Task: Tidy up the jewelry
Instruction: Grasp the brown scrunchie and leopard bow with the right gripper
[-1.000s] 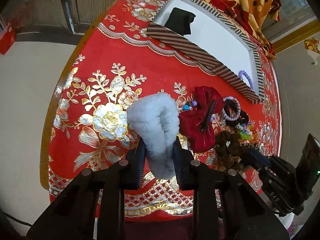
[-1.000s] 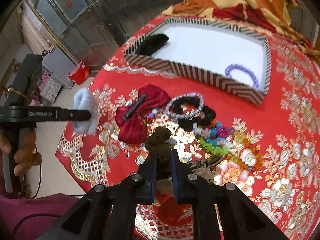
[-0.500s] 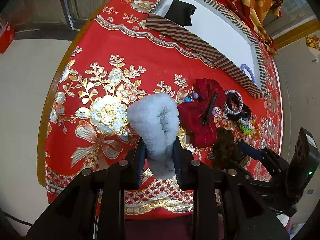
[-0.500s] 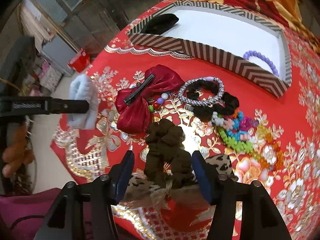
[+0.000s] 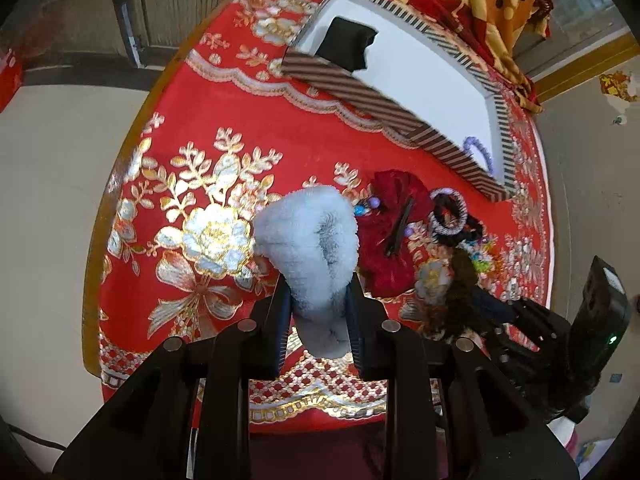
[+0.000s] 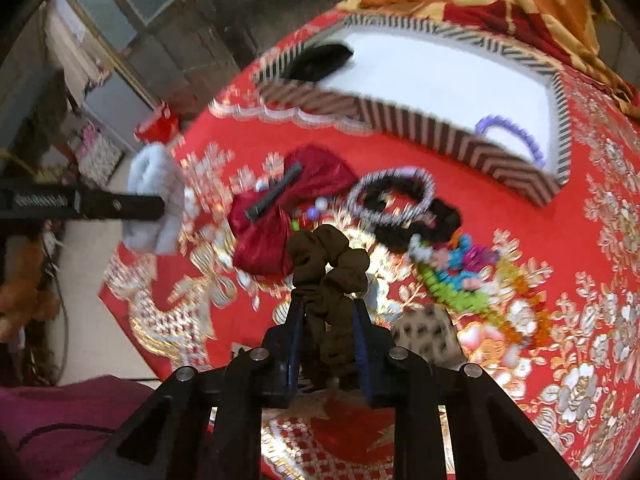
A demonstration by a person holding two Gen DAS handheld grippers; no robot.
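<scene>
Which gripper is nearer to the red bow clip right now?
Right. The right gripper, shut on the brown scrunchie, sits just beside the red bow clip. The left gripper holds the grey fluffy scrunchie further off.

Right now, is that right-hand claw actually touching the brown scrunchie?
Touching. The right wrist view shows the right gripper, whose jaws have just been closing, pressing both sides of the brown scrunchie, lifted off the red cloth.

Fluffy pale scrunchie; glossy red tablecloth
</scene>
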